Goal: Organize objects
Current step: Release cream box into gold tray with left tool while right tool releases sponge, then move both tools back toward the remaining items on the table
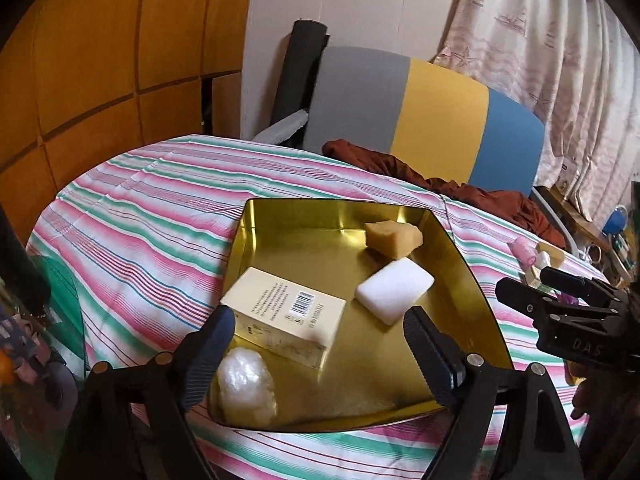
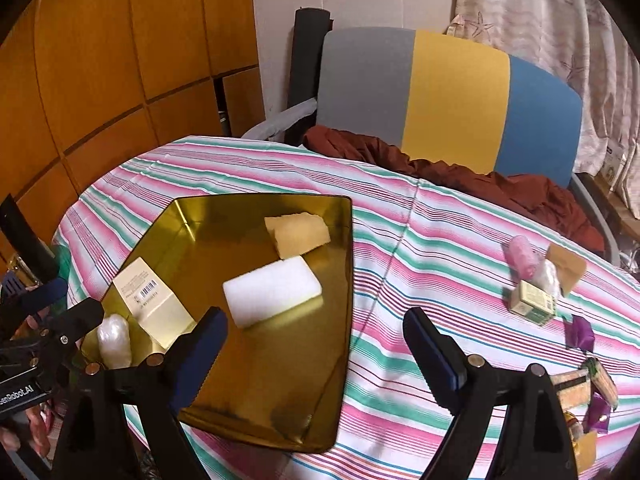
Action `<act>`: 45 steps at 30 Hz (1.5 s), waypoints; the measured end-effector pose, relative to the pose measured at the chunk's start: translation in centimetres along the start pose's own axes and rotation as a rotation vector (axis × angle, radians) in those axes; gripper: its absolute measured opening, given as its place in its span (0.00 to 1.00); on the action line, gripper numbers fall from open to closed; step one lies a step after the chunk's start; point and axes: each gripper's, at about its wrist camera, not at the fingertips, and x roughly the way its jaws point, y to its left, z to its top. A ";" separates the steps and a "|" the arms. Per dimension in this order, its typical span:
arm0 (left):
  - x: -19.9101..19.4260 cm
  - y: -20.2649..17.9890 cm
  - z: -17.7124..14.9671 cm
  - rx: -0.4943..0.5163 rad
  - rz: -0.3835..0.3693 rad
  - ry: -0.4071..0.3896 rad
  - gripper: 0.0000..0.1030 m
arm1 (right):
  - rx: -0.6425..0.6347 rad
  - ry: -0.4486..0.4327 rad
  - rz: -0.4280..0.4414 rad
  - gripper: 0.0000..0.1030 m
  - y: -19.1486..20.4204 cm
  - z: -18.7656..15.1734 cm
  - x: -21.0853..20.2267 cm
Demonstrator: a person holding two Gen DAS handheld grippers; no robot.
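Gold metal tray on the striped tablecloth holds 4 things: cream box, white block, tan sponge, a pearly wad at its near corner. My left gripper gapes empty above the tray's near edge; my right gripper spreads empty over its right rim, small packets well right of it.

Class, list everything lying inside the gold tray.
Inside the gold tray: cream box, white foam block, tan sponge, white crumpled wad. The tray floor beneath each item is covered.
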 end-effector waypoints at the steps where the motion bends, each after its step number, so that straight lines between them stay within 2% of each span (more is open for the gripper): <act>1: -0.1 -0.2 -0.1 0.006 -0.004 0.002 0.85 | 0.001 -0.001 -0.004 0.88 -0.2 -0.2 -0.2; 8: -0.2 -1.7 -0.4 0.042 -0.013 0.010 0.86 | 0.023 -0.002 -0.035 0.88 -1.8 -1.3 -1.0; 16: -0.4 -4.1 -0.5 0.113 -0.051 0.007 0.86 | 0.087 0.016 -0.086 0.88 -5.5 -3.0 -1.8; 24: 0.2 -7.8 -0.4 0.188 -0.136 0.024 0.86 | 0.192 0.059 -0.186 0.88 -11.7 -5.5 -3.0; 28: 0.7 -10.6 -0.4 0.244 -0.189 0.035 0.86 | 0.252 0.070 -0.266 0.88 -16.0 -6.7 -4.8; 34: 1.5 -14.9 -1.0 0.343 -0.276 0.063 0.86 | 0.476 0.085 -0.394 0.88 -25.6 -9.0 -8.5; 38: 2.2 -17.6 -1.5 0.402 -0.322 0.089 0.86 | 0.722 0.090 -0.463 0.88 -32.7 -11.5 -10.3; 40: 2.6 -18.5 -1.7 0.420 -0.331 0.102 0.86 | 0.815 0.077 -0.464 0.88 -34.7 -12.6 -10.6; 41: 2.9 -19.1 -1.7 0.431 -0.336 0.112 0.86 | 0.884 0.064 -0.437 0.88 -35.8 -13.5 -10.5; 45: 3.7 -21.2 -1.6 0.472 -0.348 0.129 0.86 | 0.968 0.053 -0.418 0.88 -37.0 -14.8 -10.3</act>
